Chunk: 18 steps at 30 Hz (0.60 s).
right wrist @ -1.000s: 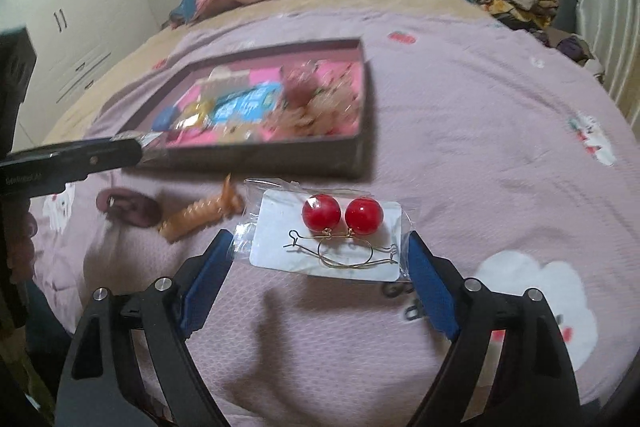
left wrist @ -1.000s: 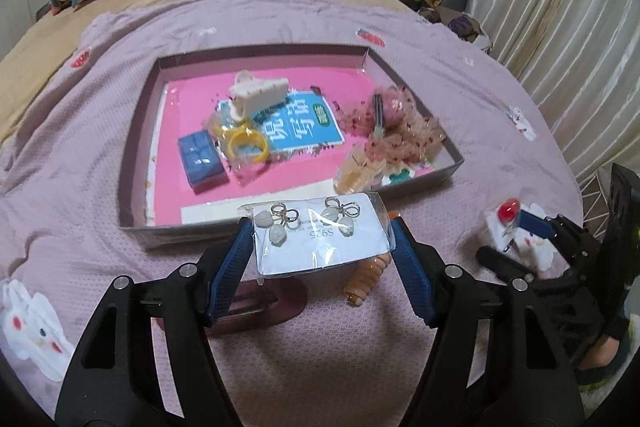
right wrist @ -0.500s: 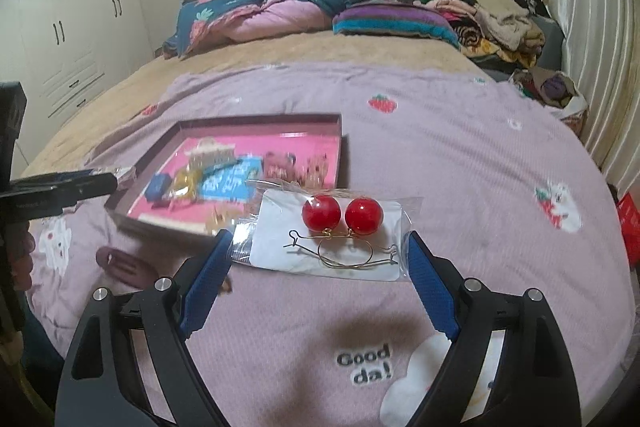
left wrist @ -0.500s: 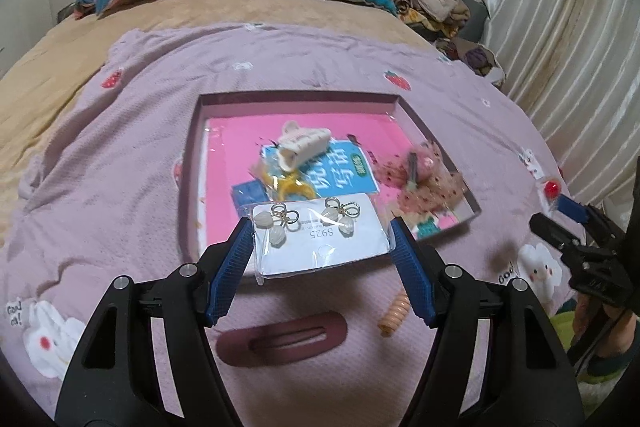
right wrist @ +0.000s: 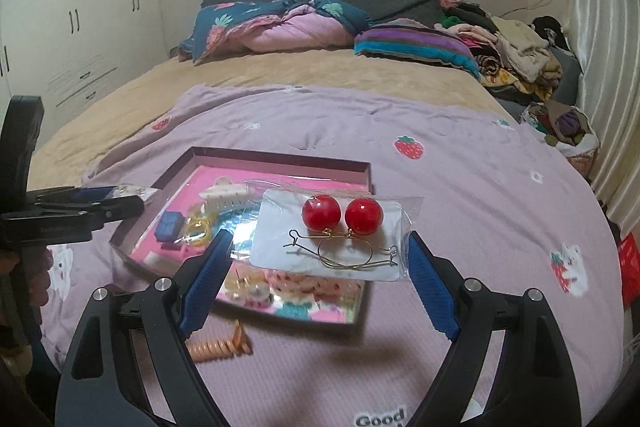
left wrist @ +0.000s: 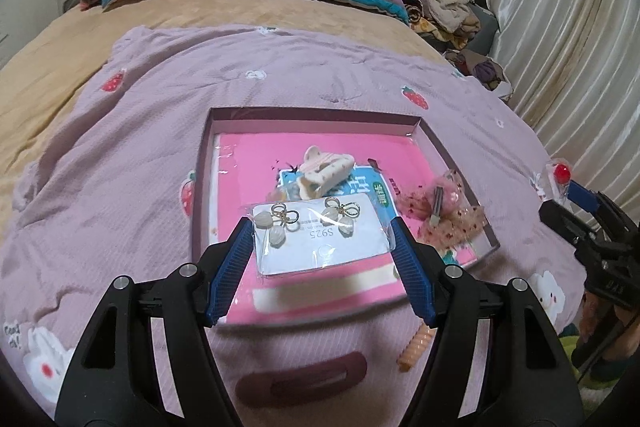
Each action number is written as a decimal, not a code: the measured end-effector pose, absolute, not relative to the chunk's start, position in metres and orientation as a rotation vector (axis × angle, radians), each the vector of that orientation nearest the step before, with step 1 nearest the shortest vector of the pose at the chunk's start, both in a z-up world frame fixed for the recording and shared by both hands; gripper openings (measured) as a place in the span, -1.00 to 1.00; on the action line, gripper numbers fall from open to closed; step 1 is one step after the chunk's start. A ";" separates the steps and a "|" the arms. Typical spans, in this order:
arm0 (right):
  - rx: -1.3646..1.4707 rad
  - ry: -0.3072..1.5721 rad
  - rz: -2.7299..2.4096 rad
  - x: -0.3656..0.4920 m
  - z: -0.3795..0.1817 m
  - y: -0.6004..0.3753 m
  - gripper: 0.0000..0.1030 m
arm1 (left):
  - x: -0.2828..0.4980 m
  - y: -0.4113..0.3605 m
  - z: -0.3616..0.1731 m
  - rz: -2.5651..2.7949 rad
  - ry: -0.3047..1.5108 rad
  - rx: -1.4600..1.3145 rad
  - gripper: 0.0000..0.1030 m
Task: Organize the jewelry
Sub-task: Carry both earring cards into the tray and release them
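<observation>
My left gripper (left wrist: 320, 227) is shut on a clear packet of pearl bow earrings (left wrist: 320, 243) on a white card, held in the air over the near part of the pink-lined tray (left wrist: 312, 113). My right gripper (right wrist: 320, 239) is shut on a clear packet of red ball earrings (right wrist: 332, 239), held above the tray's (right wrist: 280, 157) right near corner. In the left wrist view the right gripper (left wrist: 576, 195) shows at the right edge. In the right wrist view the left gripper (right wrist: 100, 201) shows at the left edge.
The tray holds a cream hair claw (left wrist: 324, 171), a blue box (right wrist: 172, 225), yellow rings (right wrist: 200, 227) and a pink mesh hair piece (left wrist: 444, 211). On the lilac blanket near me lie an orange spiral hair tie (left wrist: 416, 345) and a maroon hair clip (left wrist: 300, 379). Piled bedding and clothes lie at the far end.
Both grippers have risen with their packets. The left one moved forward over the tray. The right one lifted off the blanket and came toward the tray's corner.
</observation>
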State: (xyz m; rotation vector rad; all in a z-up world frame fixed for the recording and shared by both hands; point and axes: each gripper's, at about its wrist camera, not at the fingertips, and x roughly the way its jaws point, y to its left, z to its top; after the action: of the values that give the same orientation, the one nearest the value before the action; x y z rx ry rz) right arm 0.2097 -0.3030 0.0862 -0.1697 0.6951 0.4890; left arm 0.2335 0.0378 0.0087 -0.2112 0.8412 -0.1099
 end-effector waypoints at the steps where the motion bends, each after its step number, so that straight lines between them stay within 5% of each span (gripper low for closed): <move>1: -0.173 0.699 0.492 0.212 0.085 -0.300 0.64 | 0.238 0.038 0.008 -0.114 0.843 -0.212 0.18; 18: -0.205 0.752 0.542 0.239 0.056 -0.248 0.64 | 0.276 0.052 -0.019 -0.110 0.901 -0.236 0.18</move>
State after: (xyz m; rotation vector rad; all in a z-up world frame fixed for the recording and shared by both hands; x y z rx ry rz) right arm 0.2391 -0.2482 0.0560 -0.2052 0.7515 0.5422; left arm 0.2755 0.0525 -0.0185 -0.2358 0.9007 -0.1097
